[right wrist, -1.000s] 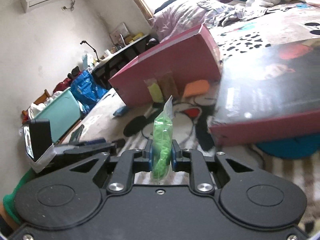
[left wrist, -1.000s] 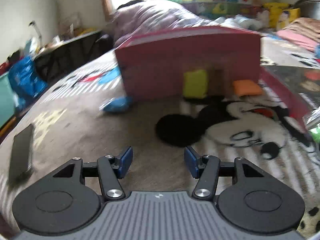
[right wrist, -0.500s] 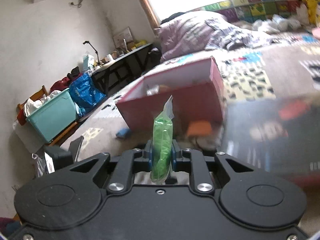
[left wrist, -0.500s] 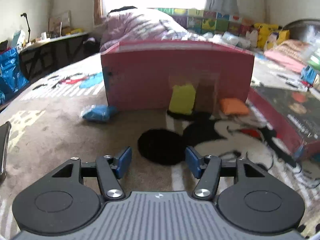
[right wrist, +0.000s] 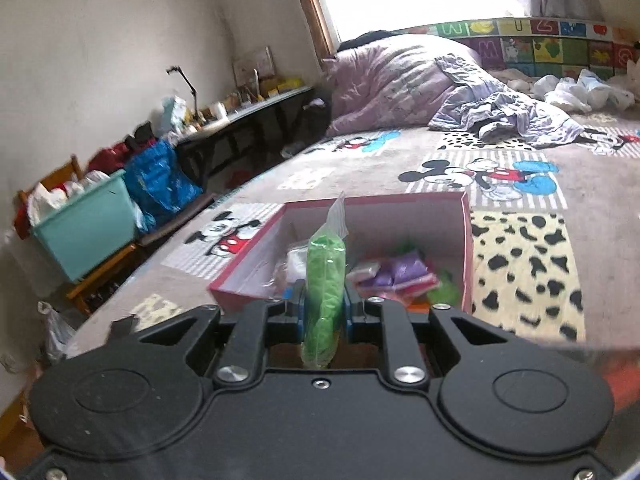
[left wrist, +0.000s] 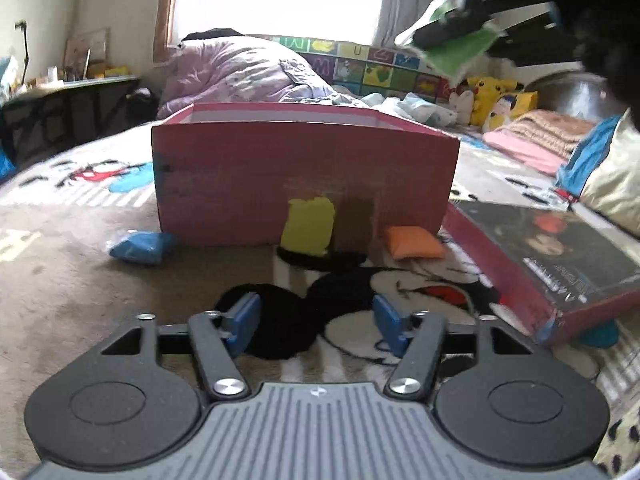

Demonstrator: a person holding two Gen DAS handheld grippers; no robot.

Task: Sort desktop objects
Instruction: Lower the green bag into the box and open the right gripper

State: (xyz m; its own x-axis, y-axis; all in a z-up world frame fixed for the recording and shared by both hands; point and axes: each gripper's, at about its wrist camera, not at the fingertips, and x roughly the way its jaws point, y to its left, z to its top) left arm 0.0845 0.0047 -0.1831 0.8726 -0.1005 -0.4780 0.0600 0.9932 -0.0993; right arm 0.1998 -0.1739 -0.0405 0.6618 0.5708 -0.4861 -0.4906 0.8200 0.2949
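My right gripper [right wrist: 324, 306] is shut on a green packet [right wrist: 325, 276] and holds it above the near edge of the open pink box [right wrist: 466, 240], which has several coloured packets inside. In the left wrist view the right gripper with the green packet [left wrist: 460, 50] hangs high at the upper right, above the pink box [left wrist: 304, 176]. My left gripper [left wrist: 316, 320] is open and empty, low over the blanket in front of the box. A yellow packet [left wrist: 307, 226], a brown packet [left wrist: 356, 224], an orange packet [left wrist: 414, 242] and a blue packet [left wrist: 140, 246] lie along the box's front.
The box lid [left wrist: 552, 256] with a dark printed top lies to the right of the box. A Mickey Mouse blanket [left wrist: 60, 300] covers the bed. A quilt [right wrist: 400, 80] is piled at the back. A teal bin [right wrist: 88, 224] and a desk [right wrist: 248, 116] stand left of the bed.
My right gripper has risen and moved forward with the green packet, from beside the lid to above the open box. My left gripper has moved closer to the box, still open.
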